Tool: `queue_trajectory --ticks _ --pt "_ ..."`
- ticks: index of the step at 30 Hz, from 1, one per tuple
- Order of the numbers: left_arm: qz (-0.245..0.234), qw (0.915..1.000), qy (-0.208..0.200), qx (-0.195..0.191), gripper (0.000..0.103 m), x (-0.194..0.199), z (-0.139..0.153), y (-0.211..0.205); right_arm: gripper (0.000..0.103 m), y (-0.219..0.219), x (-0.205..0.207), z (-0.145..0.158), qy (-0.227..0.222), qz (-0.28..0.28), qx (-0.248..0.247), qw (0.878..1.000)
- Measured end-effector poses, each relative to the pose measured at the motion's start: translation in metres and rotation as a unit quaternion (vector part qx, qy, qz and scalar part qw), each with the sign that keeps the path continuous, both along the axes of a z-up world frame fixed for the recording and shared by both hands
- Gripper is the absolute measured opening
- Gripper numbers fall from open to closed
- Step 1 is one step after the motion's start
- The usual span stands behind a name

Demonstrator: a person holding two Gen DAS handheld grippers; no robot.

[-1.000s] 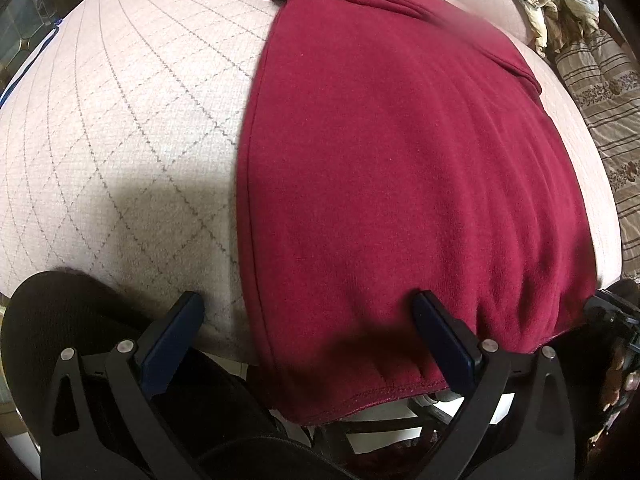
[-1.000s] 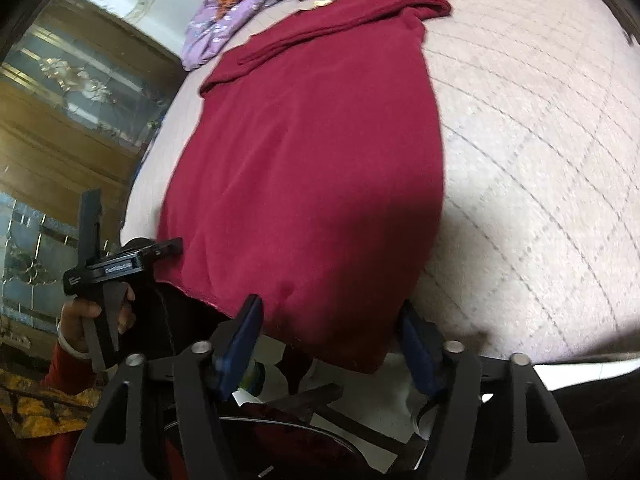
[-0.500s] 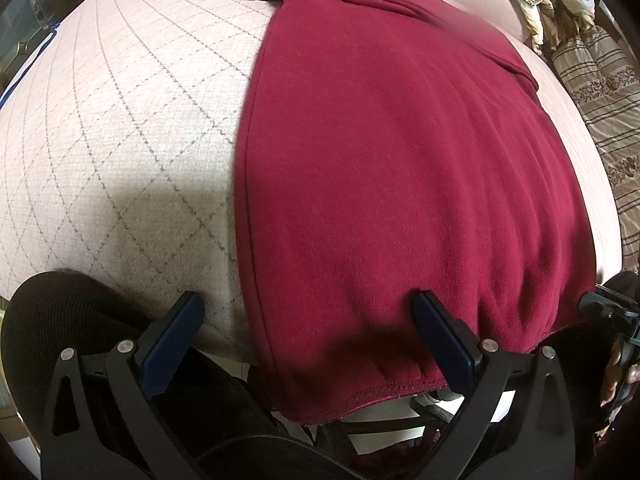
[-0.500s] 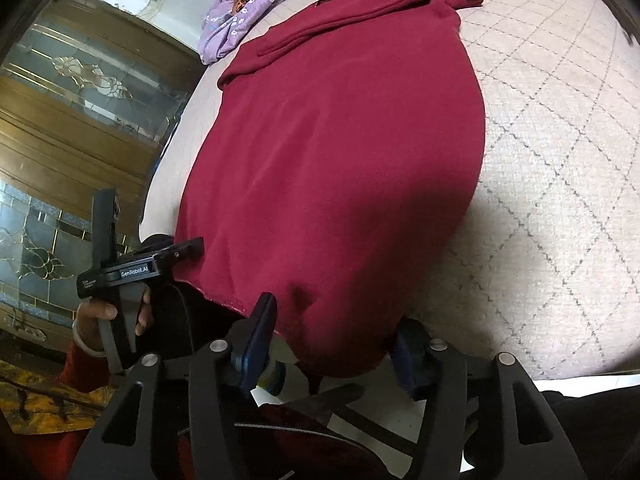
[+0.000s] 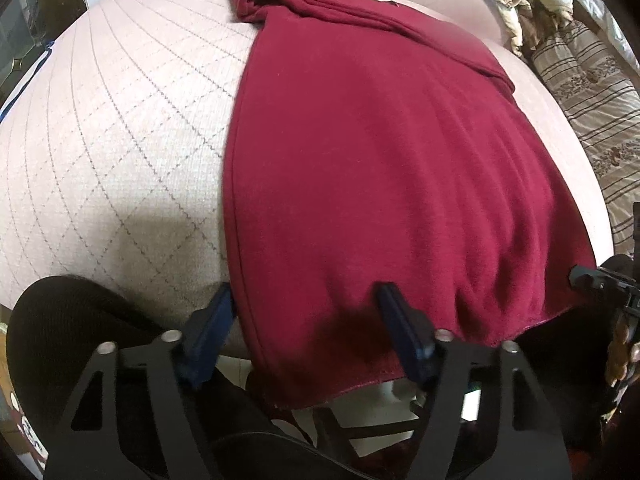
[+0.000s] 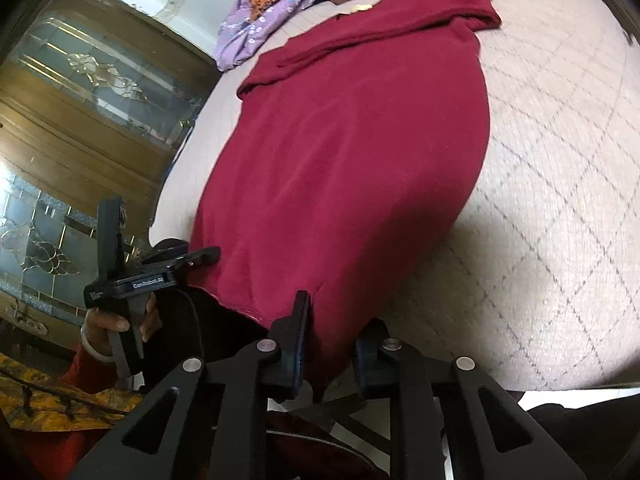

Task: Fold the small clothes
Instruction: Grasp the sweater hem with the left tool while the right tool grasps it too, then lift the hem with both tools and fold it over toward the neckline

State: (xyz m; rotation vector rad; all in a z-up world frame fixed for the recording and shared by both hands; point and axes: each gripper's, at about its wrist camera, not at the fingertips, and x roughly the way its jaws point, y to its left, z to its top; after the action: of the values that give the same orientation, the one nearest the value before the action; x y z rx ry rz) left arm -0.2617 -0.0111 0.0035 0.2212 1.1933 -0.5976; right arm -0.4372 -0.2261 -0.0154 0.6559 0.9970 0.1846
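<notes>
Both pairs of fingers have drawn in since a second ago: the left gripper (image 5: 306,300), then spread wide across the near hem, now stands much narrower, and the right gripper (image 6: 336,320) has gone from half spread to nearly pressed together. The red garment (image 5: 380,168) lies flat on the pale quilted mattress (image 5: 120,140), its body running away from the cameras, with a folded sleeve lying across the far end and its near hem hanging over the mattress edge. The left gripper's jaws are closing with the garment's near left corner between them; one blue pad (image 5: 212,320) sits just beside the side seam on the bare mattress edge, the other lies on the cloth, and they do not yet squeeze it. The right gripper's jaws are closing too, and its pads pinch the hanging near right corner, the cloth bunched in the narrow gap. In the right wrist view a hand (image 6: 120,320) in a red sleeve holds the left gripper's handle. A purple cloth (image 6: 256,28) lies at the far edge, and a striped blanket (image 5: 592,92) is off to the right.
</notes>
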Motion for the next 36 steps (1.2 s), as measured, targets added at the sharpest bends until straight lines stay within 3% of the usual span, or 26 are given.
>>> queue_trajectory --ticks 7,9,11,15,19,21,26,28,31,36 --pt "-0.001 0.9987 0.035 -0.036 0.033 0.010 0.005 0.018 0.018 -0.003 -0.001 0.003 -0.010 -0.006 0.008 1.000" --pt "-0.009 0.9981 0.042 -0.045 0.012 0.010 0.008 0.019 0.017 -0.004 -0.002 0.004 -0.015 -0.009 0.013 1.000" --pt "-0.016 0.9983 0.035 -0.043 0.007 0.009 0.013 0.019 0.017 -0.005 -0.002 0.003 -0.016 -0.010 0.014 1.000" --pt "-0.008 0.9984 0.040 -0.039 0.006 0.011 0.010 0.020 0.018 -0.010 -0.003 -0.001 -0.011 -0.011 0.022 1.000" --pt "-0.006 0.9986 0.043 -0.031 0.007 0.011 0.006 0.024 0.027 -0.013 0.000 -0.013 0.010 -0.028 0.044 0.999" --pt "-0.006 0.9983 0.051 -0.028 0.019 0.012 0.004 0.023 0.031 -0.012 0.003 -0.019 0.025 -0.030 0.043 0.998" --pt "-0.005 0.9978 0.058 -0.030 0.024 0.013 0.002 0.021 0.030 -0.012 0.004 -0.020 0.017 -0.027 0.050 0.998" --pt "-0.006 0.9981 0.054 -0.030 0.024 0.011 0.002 0.022 0.025 -0.009 0.006 -0.019 0.014 -0.020 0.044 0.999" --pt "0.000 0.9979 0.050 -0.041 0.007 0.013 0.005 0.025 0.018 -0.009 0.006 -0.014 0.002 -0.022 0.043 0.999" --pt "0.018 0.9958 0.043 -0.078 0.006 0.018 0.021 0.035 0.017 -0.014 0.003 0.004 -0.024 -0.036 0.050 0.998"
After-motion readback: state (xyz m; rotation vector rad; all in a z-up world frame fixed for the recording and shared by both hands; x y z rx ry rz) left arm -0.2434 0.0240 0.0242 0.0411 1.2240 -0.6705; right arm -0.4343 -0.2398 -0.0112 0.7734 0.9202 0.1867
